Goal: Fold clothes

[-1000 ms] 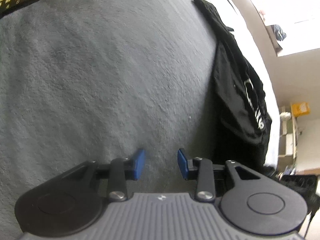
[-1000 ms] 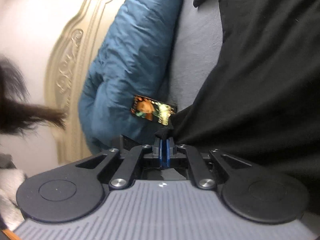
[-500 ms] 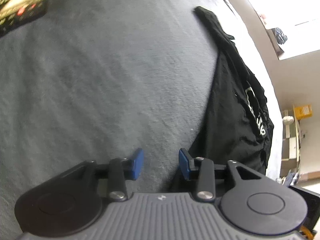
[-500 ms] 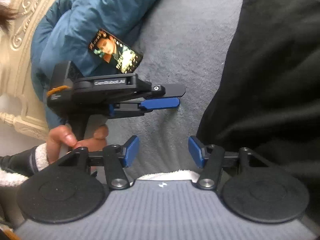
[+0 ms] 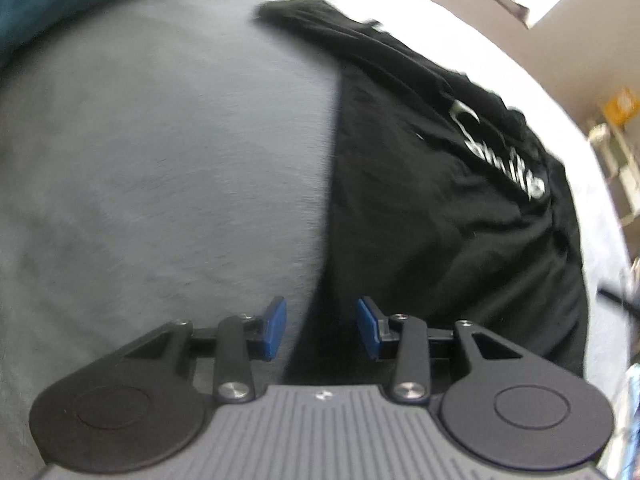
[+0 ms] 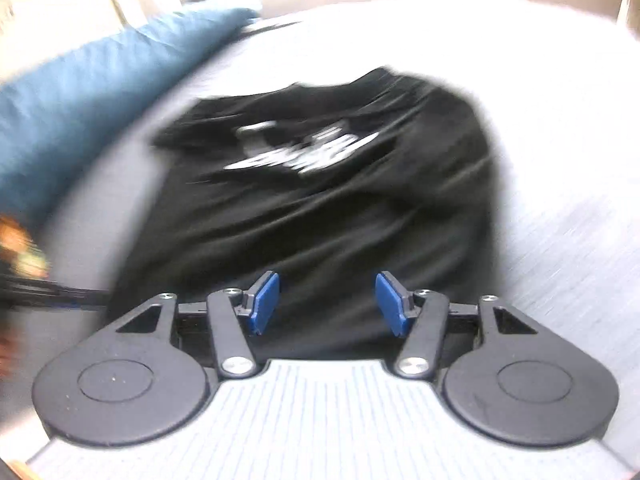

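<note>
Two grippers are held over the black shirt [image 6: 320, 200], which is spread on the grey bed [image 5: 160, 160]. A second ago cloth was pinched by the right gripper [image 6: 327, 304]; now its fingers are parted and empty. The left gripper [image 5: 321, 328] is kept half open, nothing gripped.

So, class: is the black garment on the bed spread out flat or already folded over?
Folded over, loosely. The black garment lies as a narrow creased shape with one straight edge on the grey bedcover, white print on top. Both views are blurred.
</note>
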A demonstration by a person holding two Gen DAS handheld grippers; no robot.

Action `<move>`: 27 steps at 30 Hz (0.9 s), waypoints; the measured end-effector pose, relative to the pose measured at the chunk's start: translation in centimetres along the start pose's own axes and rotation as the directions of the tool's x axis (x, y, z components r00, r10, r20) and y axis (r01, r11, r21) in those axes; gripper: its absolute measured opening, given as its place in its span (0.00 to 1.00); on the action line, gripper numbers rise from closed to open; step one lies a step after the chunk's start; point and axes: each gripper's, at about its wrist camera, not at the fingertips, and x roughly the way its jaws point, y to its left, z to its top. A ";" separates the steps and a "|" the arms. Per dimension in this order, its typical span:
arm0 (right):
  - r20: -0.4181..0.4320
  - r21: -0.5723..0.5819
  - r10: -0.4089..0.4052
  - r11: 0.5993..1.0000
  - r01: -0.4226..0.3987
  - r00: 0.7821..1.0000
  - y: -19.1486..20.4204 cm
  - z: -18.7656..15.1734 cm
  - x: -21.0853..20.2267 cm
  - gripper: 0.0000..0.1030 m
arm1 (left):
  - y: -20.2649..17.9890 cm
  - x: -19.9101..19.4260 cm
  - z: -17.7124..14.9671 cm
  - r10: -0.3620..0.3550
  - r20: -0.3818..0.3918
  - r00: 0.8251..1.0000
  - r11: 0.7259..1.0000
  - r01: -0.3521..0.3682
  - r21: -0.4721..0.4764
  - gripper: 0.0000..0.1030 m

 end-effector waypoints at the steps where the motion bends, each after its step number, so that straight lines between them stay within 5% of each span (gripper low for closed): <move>1: 0.012 -0.062 -0.057 0.996 0.057 0.998 -0.7 0.7 0.7 0.52 | -0.9 0.2 0.0 0.014 -0.004 1.000 0.999 -0.014 0.029 0.38; 4: 0.041 -0.120 -0.160 0.979 0.164 0.986 -3.3 2.6 2.9 0.51 | -3.3 0.8 -0.4 0.062 -0.012 0.998 0.991 -0.060 0.116 0.38; 6: 0.057 -0.097 -0.166 0.980 0.171 0.984 -4.8 3.5 4.3 0.51 | -4.6 1.0 -0.6 0.096 -0.011 0.995 0.981 -0.093 0.170 0.38; 9: 0.059 -0.244 -0.131 0.959 0.142 0.990 -4.5 3.6 6.0 0.51 | -6.2 1.7 -1.0 0.139 -0.013 0.990 0.965 -0.132 0.227 0.39; 13: 0.037 -0.483 -0.120 0.867 0.123 0.992 -3.2 2.8 8.7 0.49 | -7.5 2.8 -1.1 0.192 -0.027 0.981 0.948 -0.178 0.262 0.40; 14: 0.036 -0.501 -0.130 0.855 0.131 0.991 -3.3 2.8 9.3 0.41 | -7.6 3.1 -1.1 0.202 -0.030 0.979 0.947 -0.187 0.261 0.41; 17: 0.051 -0.404 -0.089 0.909 0.102 0.995 -5.5 4.2 9.1 0.06 | -7.7 3.5 -0.9 0.220 -0.046 0.974 0.946 -0.201 0.254 0.42; 23: 0.161 -0.146 -0.039 0.987 0.063 0.986 -11.0 8.7 5.9 0.03 | -7.8 4.0 -0.4 0.237 -0.079 0.968 0.949 -0.213 0.234 0.43; 27: 0.262 -0.001 -0.091 0.996 0.094 0.961 -16.9 14.3 5.3 0.03 | -8.3 4.2 -0.3 0.263 -0.090 0.961 0.939 -0.233 0.252 0.44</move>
